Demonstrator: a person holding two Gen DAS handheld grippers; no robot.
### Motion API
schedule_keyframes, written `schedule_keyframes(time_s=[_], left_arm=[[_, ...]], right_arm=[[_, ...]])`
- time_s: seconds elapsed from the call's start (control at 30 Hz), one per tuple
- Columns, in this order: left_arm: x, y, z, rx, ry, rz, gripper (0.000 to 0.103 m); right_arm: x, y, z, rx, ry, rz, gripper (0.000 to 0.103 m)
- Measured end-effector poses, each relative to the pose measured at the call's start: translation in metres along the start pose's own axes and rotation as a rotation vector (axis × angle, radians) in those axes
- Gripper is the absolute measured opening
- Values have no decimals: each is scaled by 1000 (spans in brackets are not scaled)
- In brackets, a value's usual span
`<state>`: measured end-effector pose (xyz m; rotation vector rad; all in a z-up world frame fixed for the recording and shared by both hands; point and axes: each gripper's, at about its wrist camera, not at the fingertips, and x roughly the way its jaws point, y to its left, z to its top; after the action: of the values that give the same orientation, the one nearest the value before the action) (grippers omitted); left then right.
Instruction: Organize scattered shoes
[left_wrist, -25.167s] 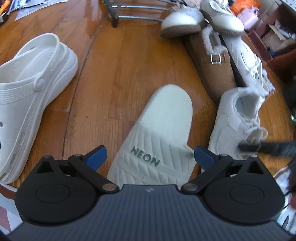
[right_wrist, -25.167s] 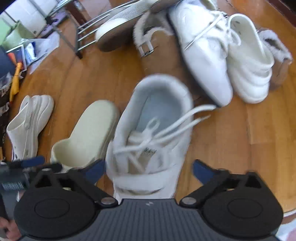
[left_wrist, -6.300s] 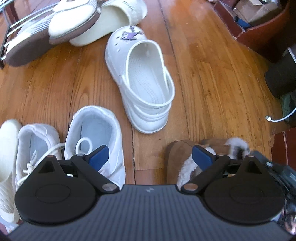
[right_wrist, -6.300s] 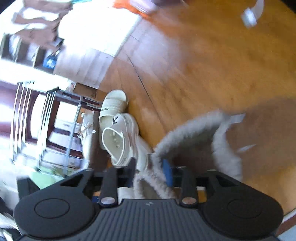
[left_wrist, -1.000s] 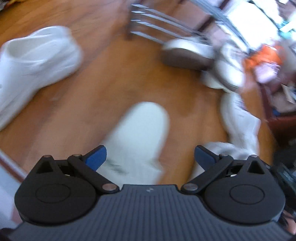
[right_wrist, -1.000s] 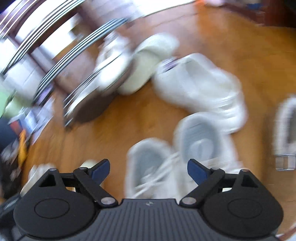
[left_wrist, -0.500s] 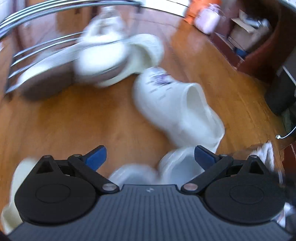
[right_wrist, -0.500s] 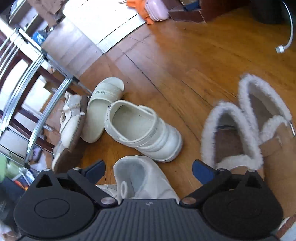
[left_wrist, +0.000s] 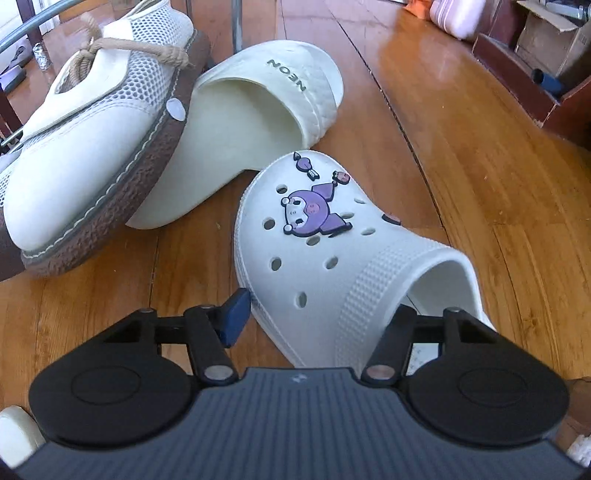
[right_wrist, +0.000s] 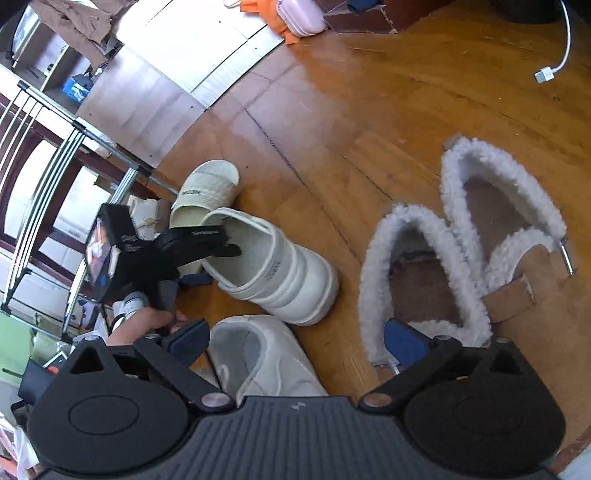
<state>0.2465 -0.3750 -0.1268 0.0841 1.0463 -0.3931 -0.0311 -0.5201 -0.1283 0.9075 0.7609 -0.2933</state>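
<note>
1. On the wooden floor (left_wrist: 461, 155), straight under my left tongs (left_wrist: 317, 314), lies the white clog (left_wrist: 332, 251): its toe points away from me and slightly left, its heel opening comes back toward my right, so its long axis crosses my jaws.
2. My left jaws are closing with the clog's upper wall between them. One blue pad (left_wrist: 236, 312) sits at the outer side; the other finger reaches inside the opening. I cannot tell whether they press yet.
3. My left tongs are clearly the nearer. My right tongs (right_wrist: 295, 339) hang released and empty, well apart from the clog, above a white sneaker (right_wrist: 262, 354) and the fur-lined slippers (right_wrist: 461, 240).
4. Just beyond the clog's toe lies the cream slide (left_wrist: 258, 110), and a mesh shoe (left_wrist: 85, 125) leans on the slide.
</note>
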Motion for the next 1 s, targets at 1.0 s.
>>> schedule_keyframes(time_s=[1.0], left_arm=[[-264, 284, -102, -274, -224, -62, 27]], right_arm=[[-19, 213, -61, -544, 121, 226, 101]])
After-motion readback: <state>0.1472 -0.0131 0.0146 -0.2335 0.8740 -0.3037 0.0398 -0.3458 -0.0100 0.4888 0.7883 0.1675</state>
